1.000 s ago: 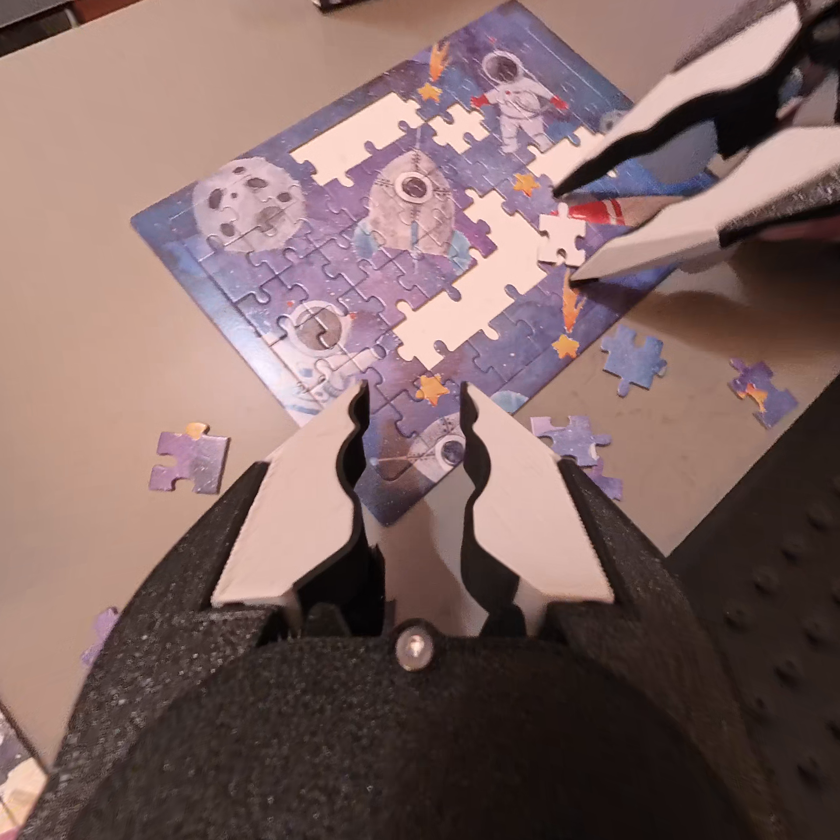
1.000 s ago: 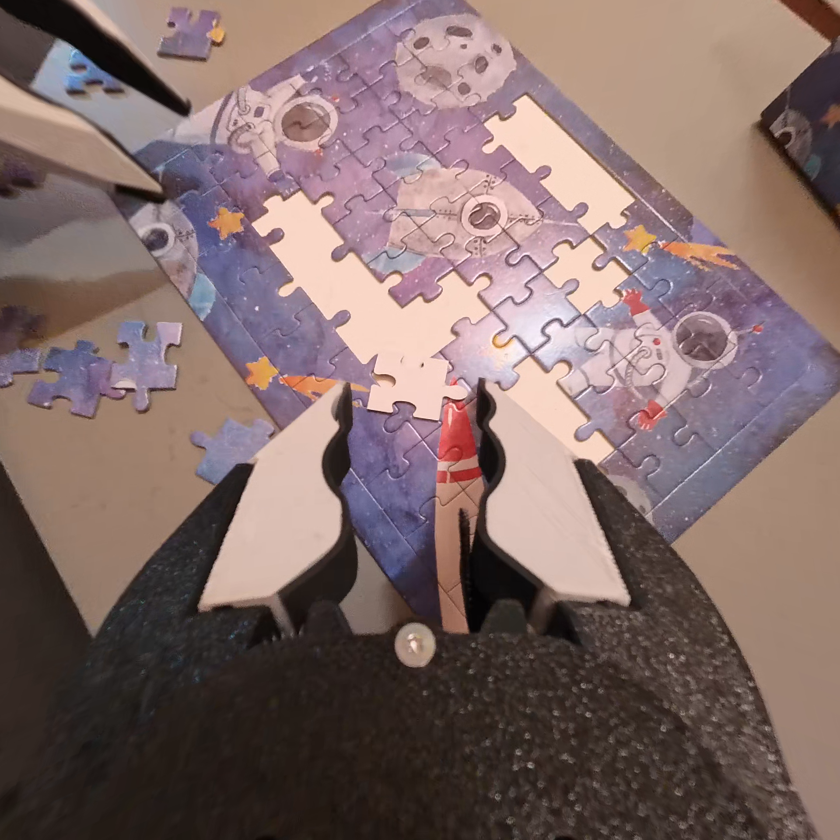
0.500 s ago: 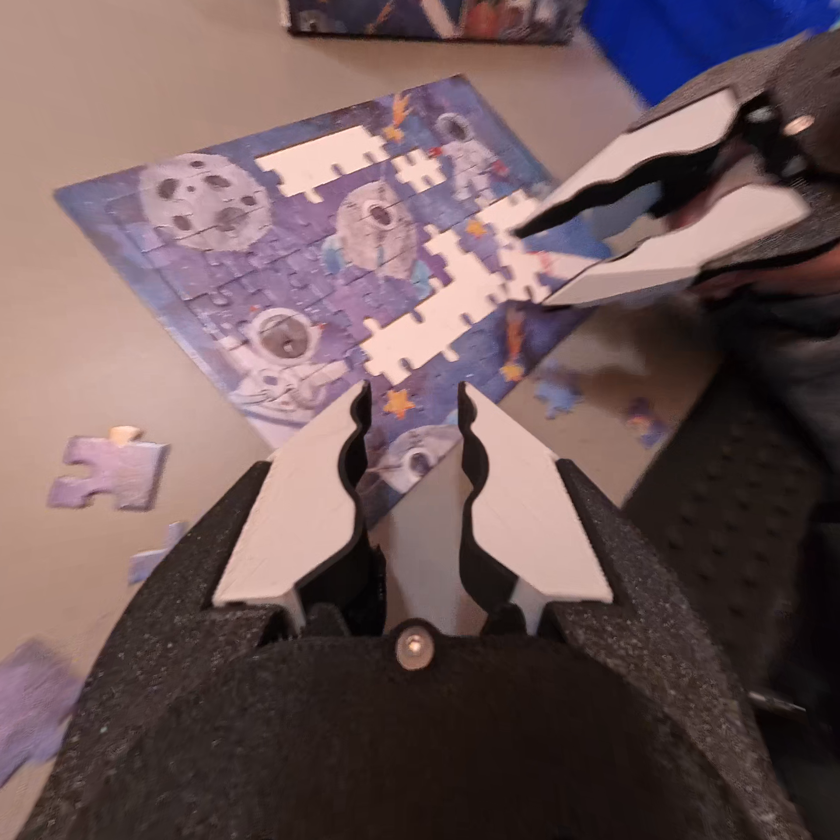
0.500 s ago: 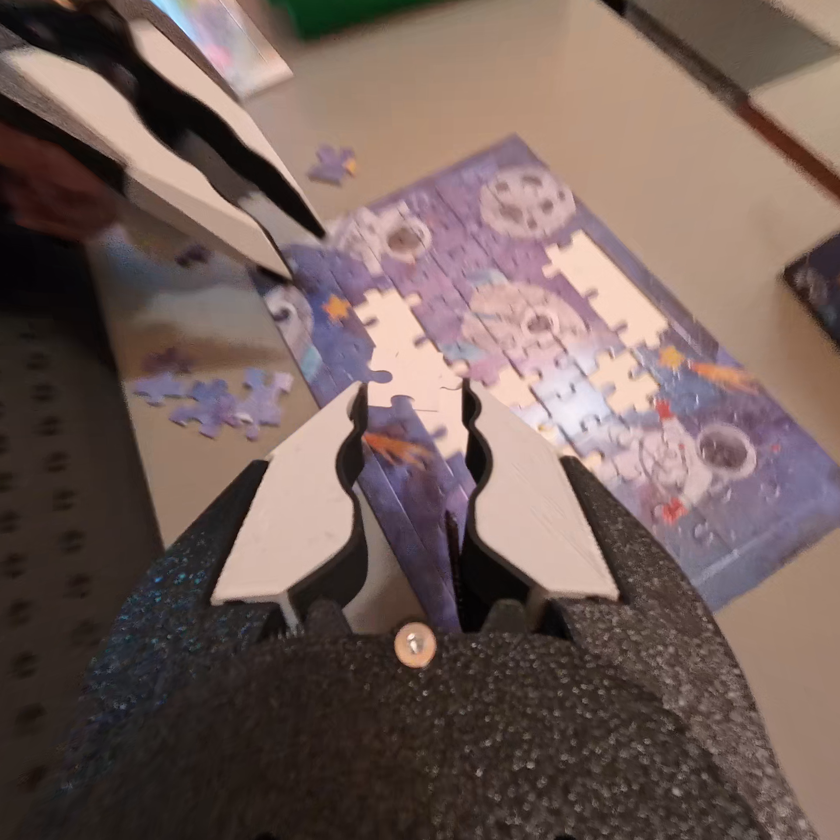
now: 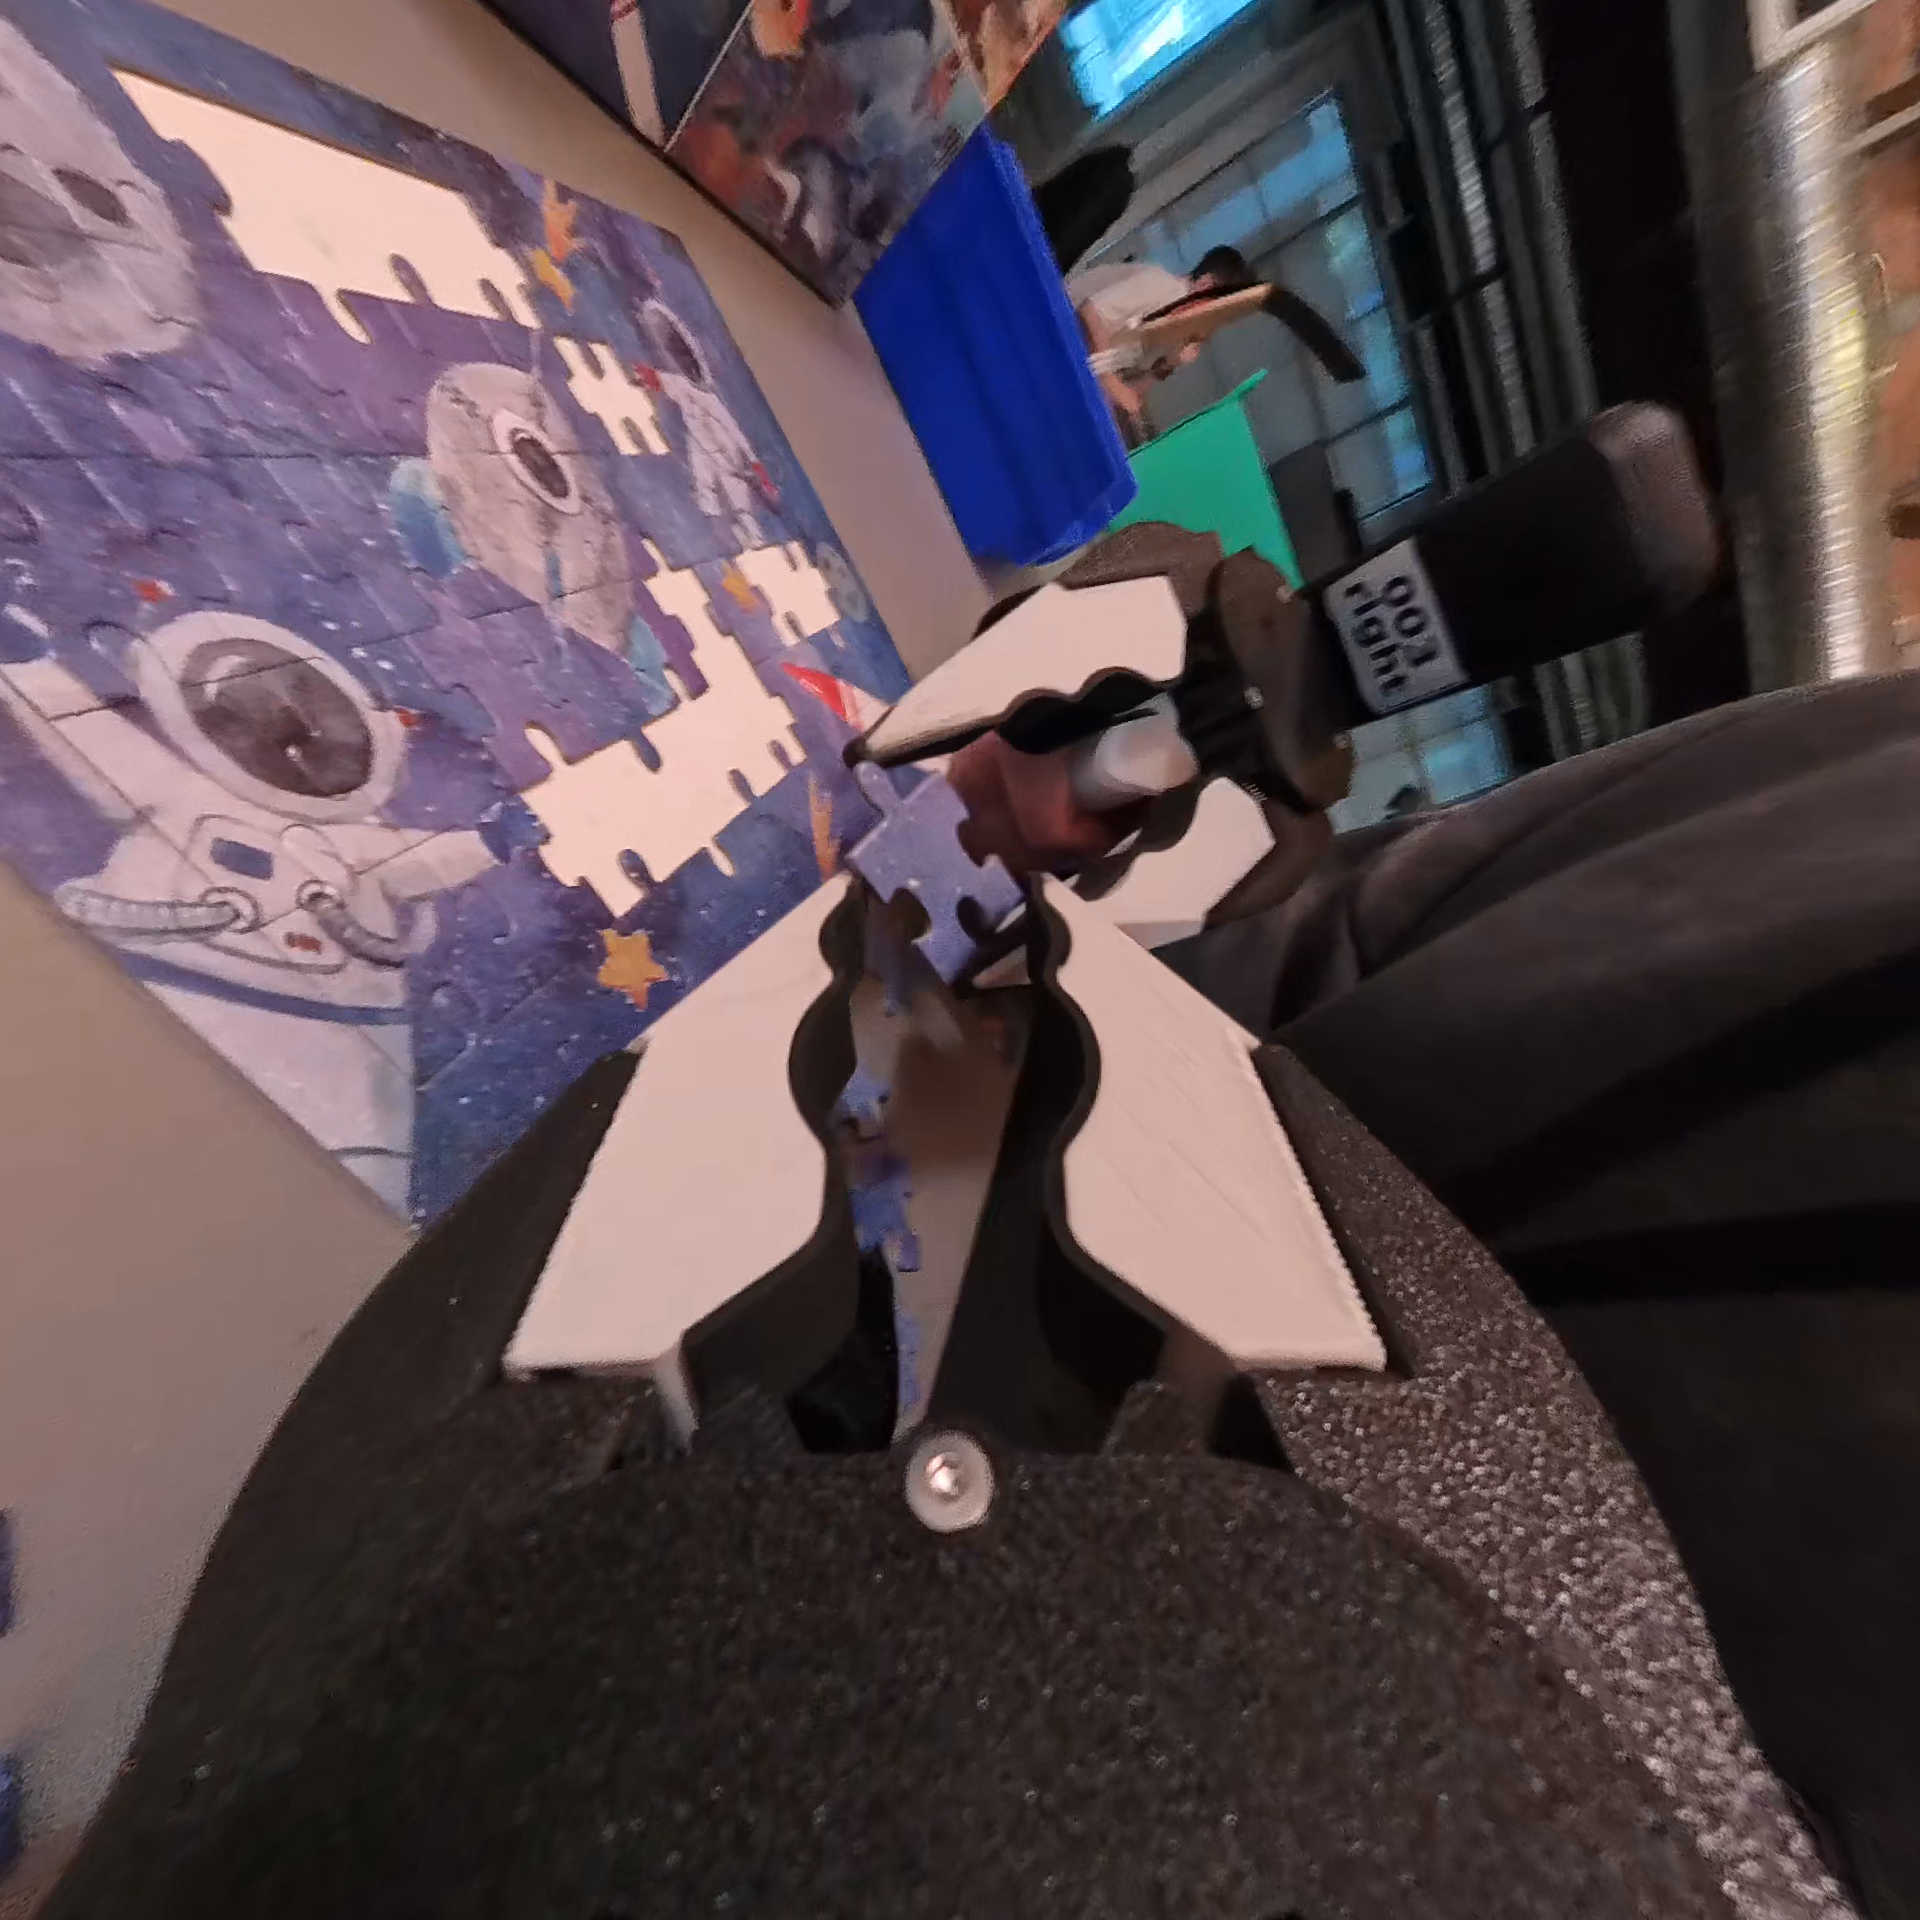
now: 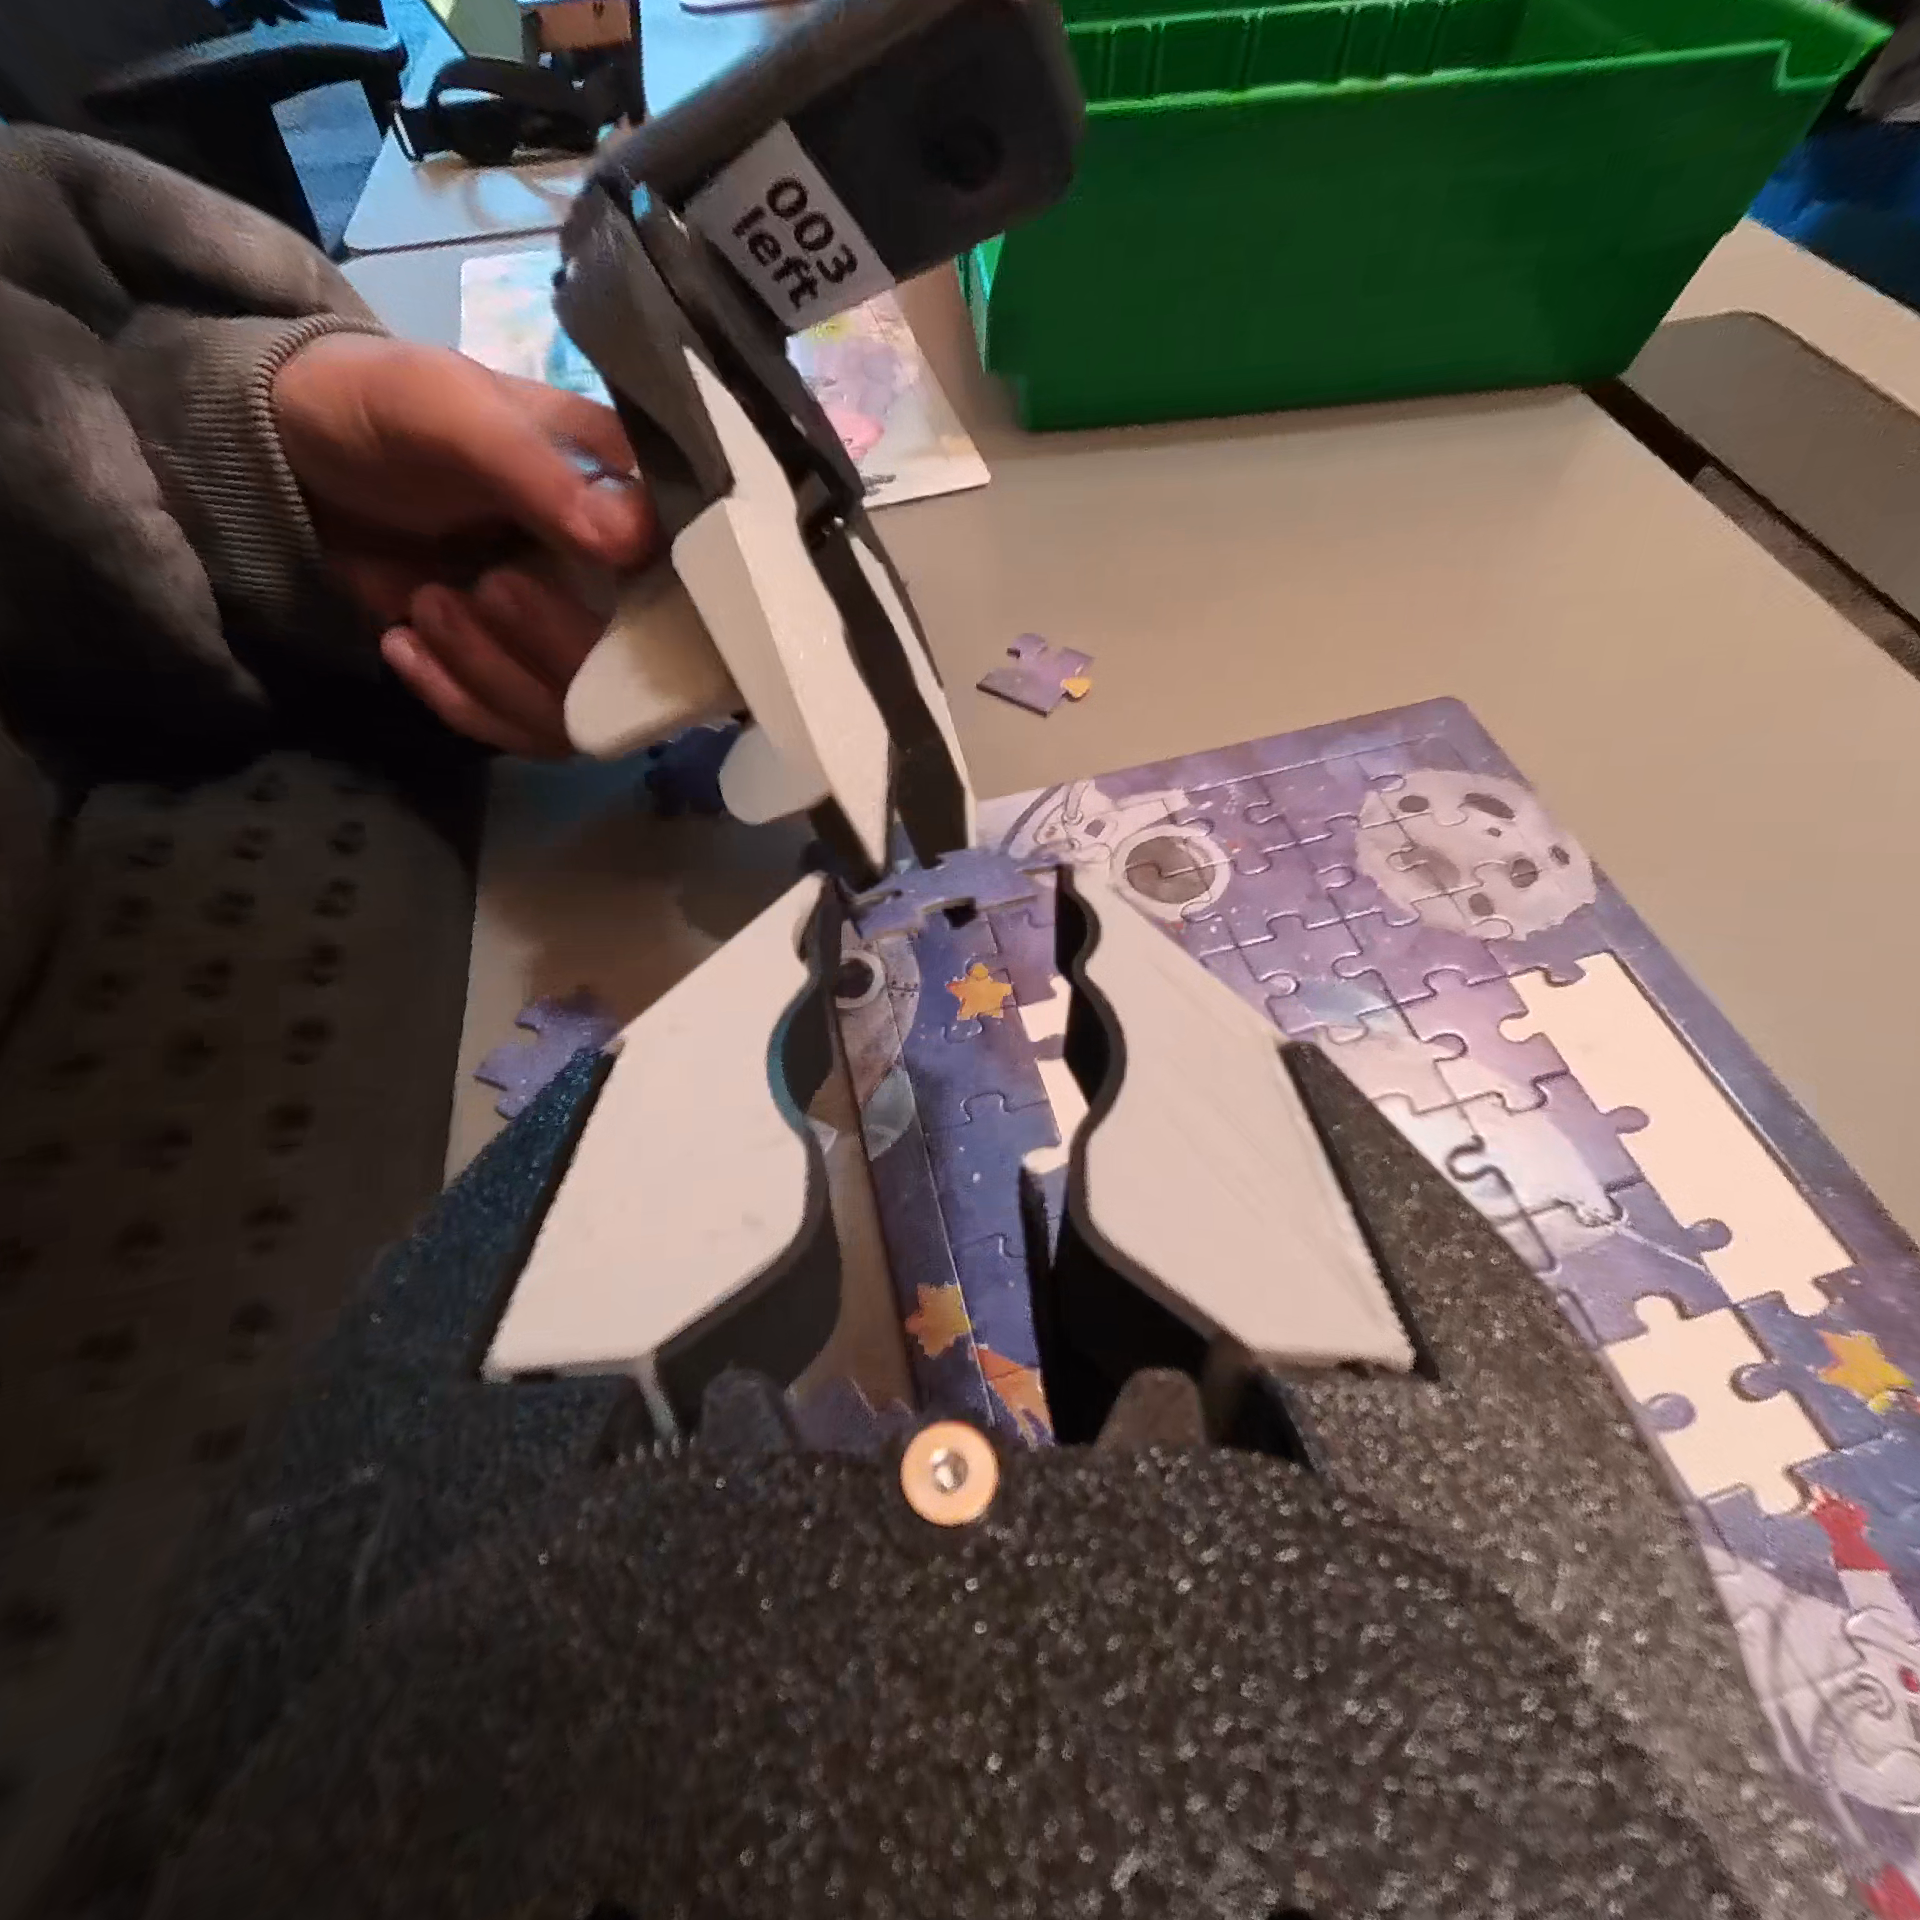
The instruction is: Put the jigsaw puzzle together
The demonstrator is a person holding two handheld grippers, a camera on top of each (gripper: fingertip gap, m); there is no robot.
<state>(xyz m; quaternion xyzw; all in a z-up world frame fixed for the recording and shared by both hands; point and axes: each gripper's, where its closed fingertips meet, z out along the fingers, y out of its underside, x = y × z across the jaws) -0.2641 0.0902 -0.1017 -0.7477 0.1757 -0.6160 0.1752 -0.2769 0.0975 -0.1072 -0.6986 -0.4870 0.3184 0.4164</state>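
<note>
Purple puzzle piece (image 5: 928,871), thin light card, sits pinched by the left gripper (image 6: 902,857); right gripper (image 6: 940,902) jaws gape around it; grip edges.

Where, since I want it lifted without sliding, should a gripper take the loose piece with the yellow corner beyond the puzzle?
The loose piece lies flat on the table, so probably come straight down from above and pinch across two opposite edges of its body, not the tabs. Its underside is not reachable.
</note>
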